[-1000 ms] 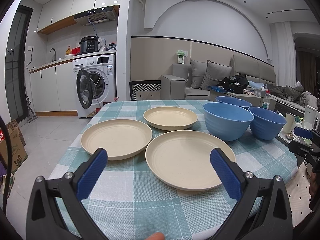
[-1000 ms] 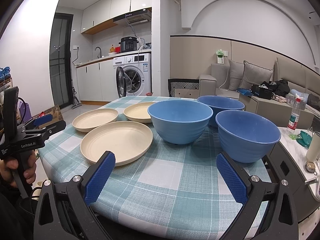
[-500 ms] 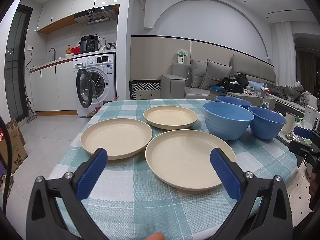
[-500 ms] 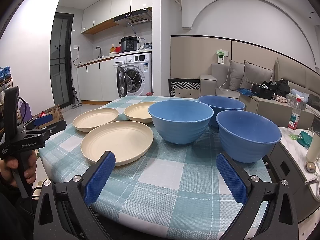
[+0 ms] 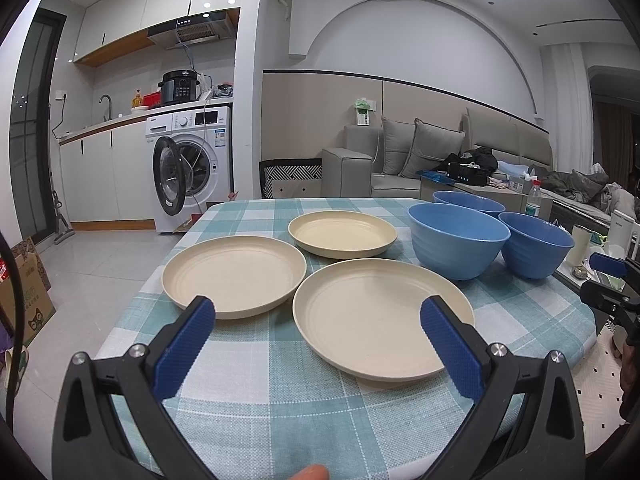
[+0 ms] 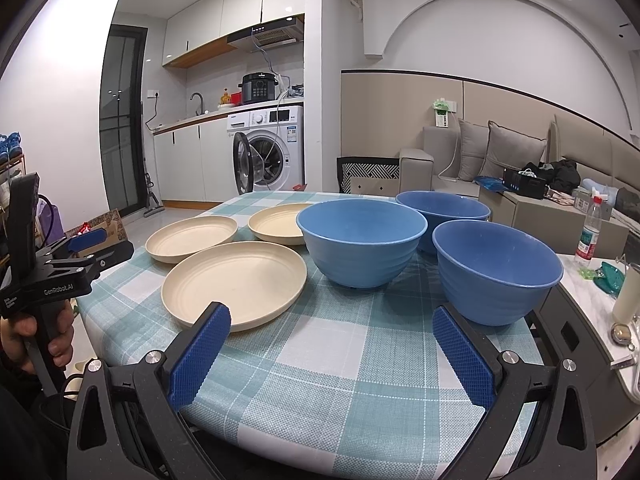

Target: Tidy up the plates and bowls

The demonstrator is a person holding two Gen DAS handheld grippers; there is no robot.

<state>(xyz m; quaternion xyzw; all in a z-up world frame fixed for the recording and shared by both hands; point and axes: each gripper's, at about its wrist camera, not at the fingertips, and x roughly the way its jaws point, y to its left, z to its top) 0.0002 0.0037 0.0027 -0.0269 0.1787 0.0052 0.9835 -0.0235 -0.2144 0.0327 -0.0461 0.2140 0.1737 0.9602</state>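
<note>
Three cream plates lie on the checked tablecloth: a near plate (image 5: 380,316), a left plate (image 5: 234,274) and a far plate (image 5: 342,234). Three blue bowls stand to their right: a middle bowl (image 5: 458,240), a near right bowl (image 5: 536,248) and a far bowl (image 5: 468,202). My left gripper (image 5: 318,332) is open and empty, just short of the near plate. My right gripper (image 6: 330,338) is open and empty, in front of the near plate (image 6: 234,282), the middle bowl (image 6: 360,242) and the right bowl (image 6: 496,272).
The table (image 5: 280,384) has a rounded front edge close to both grippers. A side table with a water bottle (image 6: 588,236) and cups stands at the right. A washing machine (image 5: 192,164) with its door open and a sofa (image 5: 424,152) are behind.
Both grippers have shifted very slightly; the view sits a touch lower. The plates and bowls have not moved and both grippers stay open.
</note>
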